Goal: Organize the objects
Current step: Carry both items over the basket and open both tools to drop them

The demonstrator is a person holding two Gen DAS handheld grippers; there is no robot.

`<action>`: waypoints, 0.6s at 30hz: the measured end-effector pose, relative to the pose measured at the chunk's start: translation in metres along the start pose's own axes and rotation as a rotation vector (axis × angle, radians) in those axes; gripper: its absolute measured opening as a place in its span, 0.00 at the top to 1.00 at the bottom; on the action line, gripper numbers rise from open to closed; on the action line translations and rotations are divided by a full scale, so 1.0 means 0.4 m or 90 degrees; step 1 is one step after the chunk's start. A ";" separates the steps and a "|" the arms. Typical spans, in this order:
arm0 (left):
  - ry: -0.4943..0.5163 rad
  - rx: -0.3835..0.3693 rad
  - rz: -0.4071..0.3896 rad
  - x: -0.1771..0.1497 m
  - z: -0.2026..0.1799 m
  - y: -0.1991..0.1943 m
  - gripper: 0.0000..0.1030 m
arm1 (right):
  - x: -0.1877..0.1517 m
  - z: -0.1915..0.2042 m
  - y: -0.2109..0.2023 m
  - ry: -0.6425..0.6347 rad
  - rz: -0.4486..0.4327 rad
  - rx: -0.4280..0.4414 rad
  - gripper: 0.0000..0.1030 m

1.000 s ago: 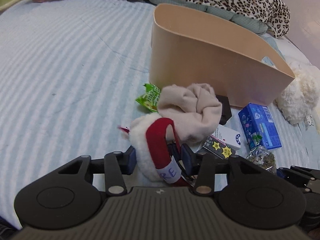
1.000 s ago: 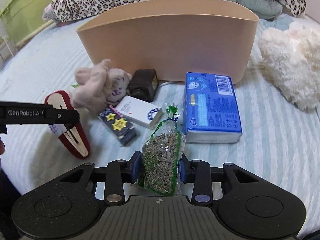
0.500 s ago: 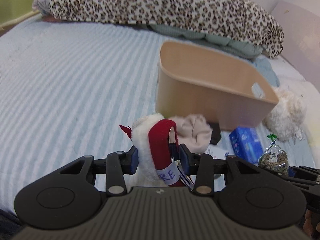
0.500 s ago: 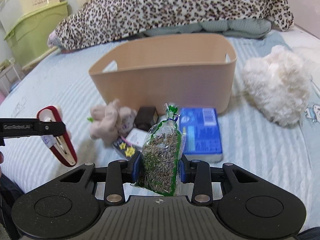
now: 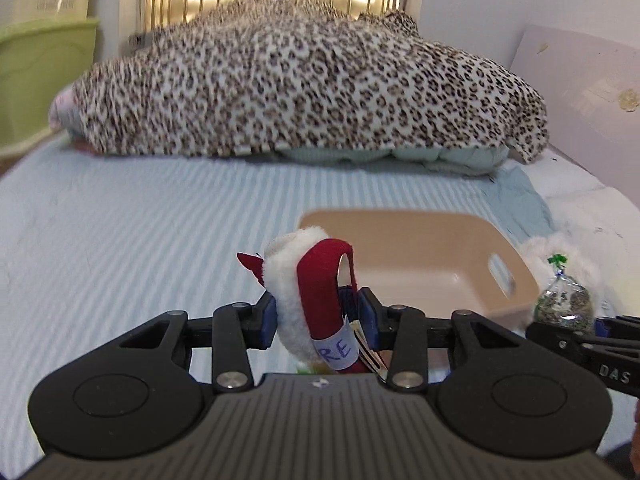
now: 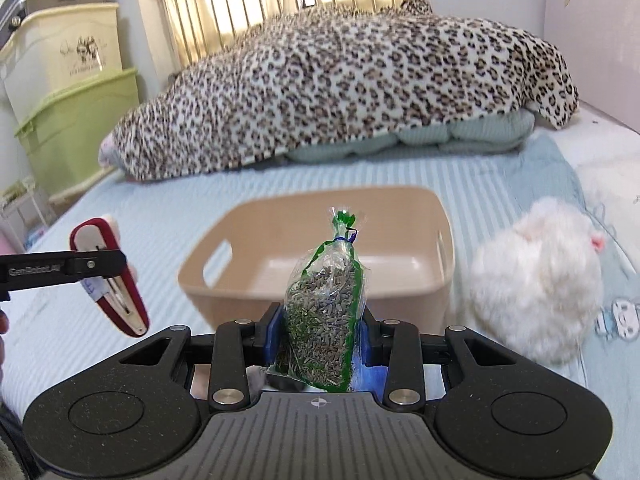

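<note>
Both grippers black: ribbed housing, round side discs, silver screws, blue finger pads (image 6: 273, 334); white "GenRobot.AI" lettering.

- The beige bin (image 6: 408, 280) is sitting open-topped and empty inside, with nothing standing over its mouth.
- A white fluffy toy (image 6: 536, 284) is crowding the bin's right wall.
- The leopard-print blanket (image 6: 340, 92) is blocking the far side of the bed.
- The striped bedsheet (image 5: 152, 216) left of the bin is lying bare, offering free passage.
</note>
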State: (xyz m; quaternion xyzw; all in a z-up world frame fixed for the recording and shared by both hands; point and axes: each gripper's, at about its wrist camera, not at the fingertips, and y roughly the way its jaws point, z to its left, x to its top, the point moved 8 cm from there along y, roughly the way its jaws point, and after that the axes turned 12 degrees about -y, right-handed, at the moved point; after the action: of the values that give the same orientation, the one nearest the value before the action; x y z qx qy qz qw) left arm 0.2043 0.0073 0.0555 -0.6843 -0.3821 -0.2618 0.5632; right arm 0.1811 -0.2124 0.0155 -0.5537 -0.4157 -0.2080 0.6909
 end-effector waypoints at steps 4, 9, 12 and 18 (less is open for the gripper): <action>-0.003 0.003 -0.007 0.056 -0.031 0.061 0.58 | 0.051 -0.016 0.045 -0.005 -0.015 -0.010 0.67; 0.003 0.014 -0.011 0.103 -0.066 0.147 0.58 | 0.103 -0.058 0.111 0.005 -0.018 -0.030 0.67; 0.008 0.024 -0.002 0.110 -0.075 0.207 0.58 | 0.124 -0.087 0.163 0.006 -0.011 -0.048 0.67; 0.041 0.046 0.050 0.063 -0.094 0.333 0.58 | 0.114 -0.125 0.269 -0.012 0.035 -0.076 0.67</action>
State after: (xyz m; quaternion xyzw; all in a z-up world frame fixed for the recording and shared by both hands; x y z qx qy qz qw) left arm 0.3302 -0.0333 0.0079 -0.6693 -0.3456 -0.2473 0.6095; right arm 0.3046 -0.2191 -0.0134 -0.6067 -0.3936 -0.2082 0.6585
